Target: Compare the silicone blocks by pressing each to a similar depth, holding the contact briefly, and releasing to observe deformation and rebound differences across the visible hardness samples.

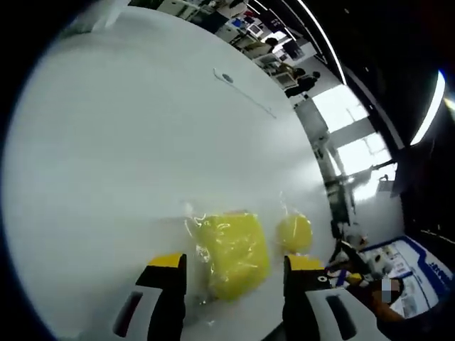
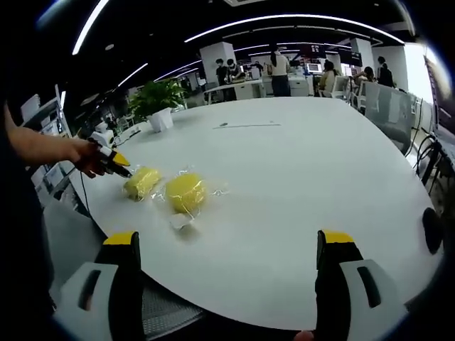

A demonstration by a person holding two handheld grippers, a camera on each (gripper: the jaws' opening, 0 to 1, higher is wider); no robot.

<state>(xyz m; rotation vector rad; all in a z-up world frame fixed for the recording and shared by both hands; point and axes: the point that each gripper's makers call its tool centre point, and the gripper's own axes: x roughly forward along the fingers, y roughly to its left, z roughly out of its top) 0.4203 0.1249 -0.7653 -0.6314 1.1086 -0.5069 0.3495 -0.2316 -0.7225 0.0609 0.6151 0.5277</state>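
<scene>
Your two yellow silicone samples, a square block (image 1: 233, 250) and a rounder block (image 1: 294, 231), lie side by side on the white table (image 1: 128, 156), each in crinkly, probably slippery wrap. Expect soft, springy give; press flat on top. Left gripper (image 1: 234, 273) is spread near the square block; right gripper (image 2: 226, 245) is spread wide, well back.

Yellow blocks (image 1: 233, 252) in clear wrap, white table (image 1: 142, 142), tongs (image 1: 234, 273) w/ yellow tips

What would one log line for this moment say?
left gripper: open, near wrapped yellow block | right gripper: open, back | round yellow block: untouched
</scene>
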